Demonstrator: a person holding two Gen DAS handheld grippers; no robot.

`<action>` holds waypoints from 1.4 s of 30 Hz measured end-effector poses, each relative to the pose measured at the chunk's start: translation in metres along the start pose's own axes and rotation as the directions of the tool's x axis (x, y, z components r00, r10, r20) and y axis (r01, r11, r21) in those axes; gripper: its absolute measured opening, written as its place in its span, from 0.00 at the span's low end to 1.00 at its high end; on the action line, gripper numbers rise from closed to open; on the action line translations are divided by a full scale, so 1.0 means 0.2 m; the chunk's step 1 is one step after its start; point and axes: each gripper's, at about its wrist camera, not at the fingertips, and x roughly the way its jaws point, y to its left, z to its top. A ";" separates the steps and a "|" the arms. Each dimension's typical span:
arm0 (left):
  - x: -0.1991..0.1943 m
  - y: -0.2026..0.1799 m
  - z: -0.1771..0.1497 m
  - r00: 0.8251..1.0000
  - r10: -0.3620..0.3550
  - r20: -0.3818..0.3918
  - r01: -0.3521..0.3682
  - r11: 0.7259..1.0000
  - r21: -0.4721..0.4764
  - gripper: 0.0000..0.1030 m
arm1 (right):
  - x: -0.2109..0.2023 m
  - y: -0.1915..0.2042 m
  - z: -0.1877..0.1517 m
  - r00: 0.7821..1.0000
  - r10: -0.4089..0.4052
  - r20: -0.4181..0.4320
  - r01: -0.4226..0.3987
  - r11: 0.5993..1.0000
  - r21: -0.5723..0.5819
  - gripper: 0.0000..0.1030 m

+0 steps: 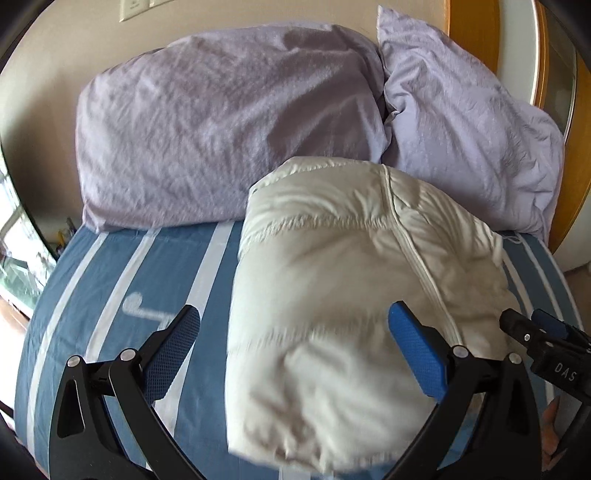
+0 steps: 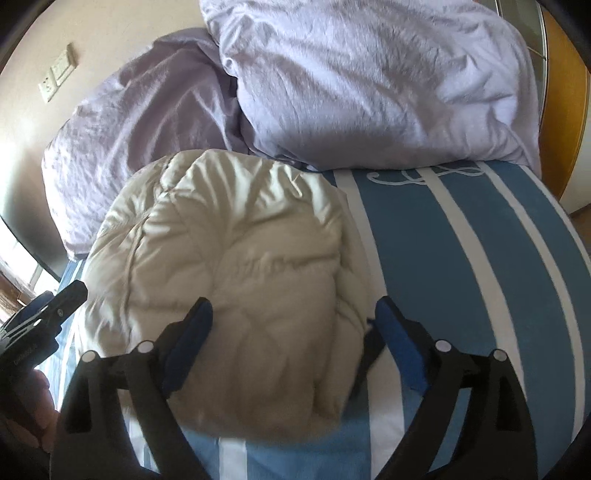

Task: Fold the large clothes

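Observation:
A cream puffy jacket (image 1: 343, 280) lies folded into a compact bundle on the blue striped bed sheet (image 1: 110, 280). Its zipper runs down the right side. My left gripper (image 1: 295, 325) is open above the bundle's near left part, holding nothing. The jacket also shows in the right wrist view (image 2: 236, 258). My right gripper (image 2: 295, 321) is open above the bundle's near right edge, holding nothing. The right gripper's tip shows at the right edge of the left wrist view (image 1: 532, 325); the left gripper shows at the left edge of the right wrist view (image 2: 55, 306).
Two lilac pillows (image 1: 229, 125) (image 1: 469, 133) lean against the wall behind the jacket. The striped sheet (image 2: 461, 258) extends to the right of the jacket. A wooden frame (image 1: 476, 29) stands at the back right. A wall socket (image 2: 57, 77) is at the left.

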 end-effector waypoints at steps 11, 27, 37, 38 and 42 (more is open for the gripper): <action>-0.31 0.11 -0.19 0.998 -0.061 0.010 0.061 0.994 -0.087 0.99 | -0.30 0.11 -0.22 0.998 -0.010 -0.068 0.002 0.994 -0.105 0.98; -0.54 0.11 -0.43 0.986 -0.165 -0.022 0.161 0.981 -0.109 0.99 | -0.51 0.17 -0.47 0.991 0.040 -0.131 -0.054 0.993 -0.108 0.98; -0.57 0.09 -0.47 0.976 -0.215 -0.034 0.209 0.970 -0.122 0.99 | -0.54 0.12 -0.48 0.991 0.038 -0.126 -0.048 0.996 -0.078 0.98; -0.57 0.09 -0.47 0.976 -0.215 -0.031 0.210 0.970 -0.121 0.99 | -0.54 0.13 -0.49 0.992 0.038 -0.124 -0.048 0.996 -0.079 0.98; -0.58 0.08 -0.47 0.977 -0.213 -0.028 0.209 0.971 -0.115 0.99 | -0.54 0.14 -0.49 0.992 0.041 -0.119 -0.052 0.994 -0.092 0.98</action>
